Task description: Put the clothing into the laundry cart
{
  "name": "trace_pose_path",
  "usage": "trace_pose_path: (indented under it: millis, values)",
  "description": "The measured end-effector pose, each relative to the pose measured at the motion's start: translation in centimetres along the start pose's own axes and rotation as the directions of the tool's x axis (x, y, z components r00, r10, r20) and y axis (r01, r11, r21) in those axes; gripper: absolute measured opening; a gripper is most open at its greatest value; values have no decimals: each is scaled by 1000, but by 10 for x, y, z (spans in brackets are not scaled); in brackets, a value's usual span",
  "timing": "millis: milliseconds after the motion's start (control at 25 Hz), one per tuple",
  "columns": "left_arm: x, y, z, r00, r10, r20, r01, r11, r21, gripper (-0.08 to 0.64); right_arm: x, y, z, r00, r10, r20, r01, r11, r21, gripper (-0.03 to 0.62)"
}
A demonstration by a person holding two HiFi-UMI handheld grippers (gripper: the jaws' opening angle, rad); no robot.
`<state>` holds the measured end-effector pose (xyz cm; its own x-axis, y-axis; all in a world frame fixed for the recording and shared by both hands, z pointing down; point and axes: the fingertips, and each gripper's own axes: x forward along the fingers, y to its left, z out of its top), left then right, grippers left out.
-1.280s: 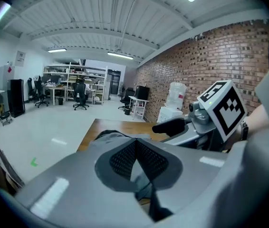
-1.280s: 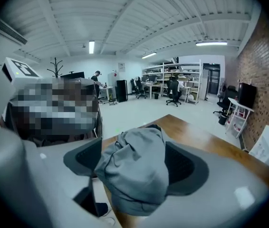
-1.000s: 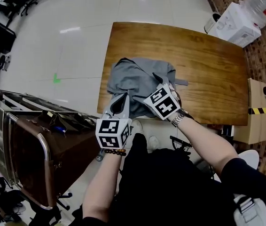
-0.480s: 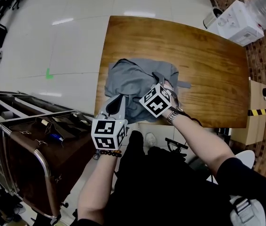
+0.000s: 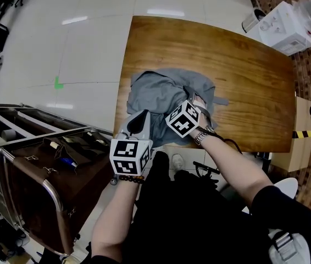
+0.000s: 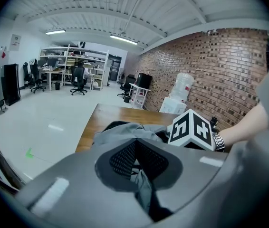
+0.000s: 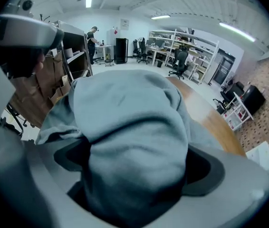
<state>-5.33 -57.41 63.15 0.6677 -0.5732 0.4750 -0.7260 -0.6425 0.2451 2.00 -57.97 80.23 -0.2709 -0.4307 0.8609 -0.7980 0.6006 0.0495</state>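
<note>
A crumpled grey garment [image 5: 161, 92] lies on the near left part of the wooden table [image 5: 243, 76]. My left gripper [image 5: 138, 120] is at the garment's near edge, shut on a fold of the grey cloth [image 6: 141, 186] that hangs between its pads. My right gripper [image 5: 196, 100] points steeply down into the right side of the heap. Its jaws have just been opening and stand wide, with a thick bulge of the garment [image 7: 129, 127] between them. The laundry cart [image 5: 29, 169], a brown bag in a metal frame, stands on the floor at the left.
A water dispenser [image 5: 287, 23] stands beyond the table's far right corner. A cardboard box [image 5: 304, 131] sits at its right end. The cart's bag [image 7: 39, 84] is close on the left in the right gripper view. Desks and chairs fill the far room.
My right gripper has sunk into the garment's right side. The left gripper has shifted a little along the near edge, still holding cloth.
</note>
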Motion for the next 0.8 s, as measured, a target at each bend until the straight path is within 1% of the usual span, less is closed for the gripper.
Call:
trace_pose_path:
  millis: [200,320,440,640,800]
  values:
    - [0,3,-2,1000,-3,0,3,1000,-2,2,6,0,-3,1000,-15,-20,15,1000,-9,543]
    - [-1,2,-4,1000,-5,-1,5,1000,-4,2,7,0,-3,999,-22,-32,22,1000,-10,496]
    - [-5,1,-3,1000,-5,5,5,1000,-2,2,5,-1,-4,999,-46,-24,46,999,-10,457]
    - [-14,0,-1,1000,1,14,-1,1000,1,2,-2,-3,-4,994,-109,1,109,993,-41,340]
    - [-22,-6,-1,1000,4,26,-4,1000,9,2,-12,-2,-4,990,-135,29,137,989,-49,221]
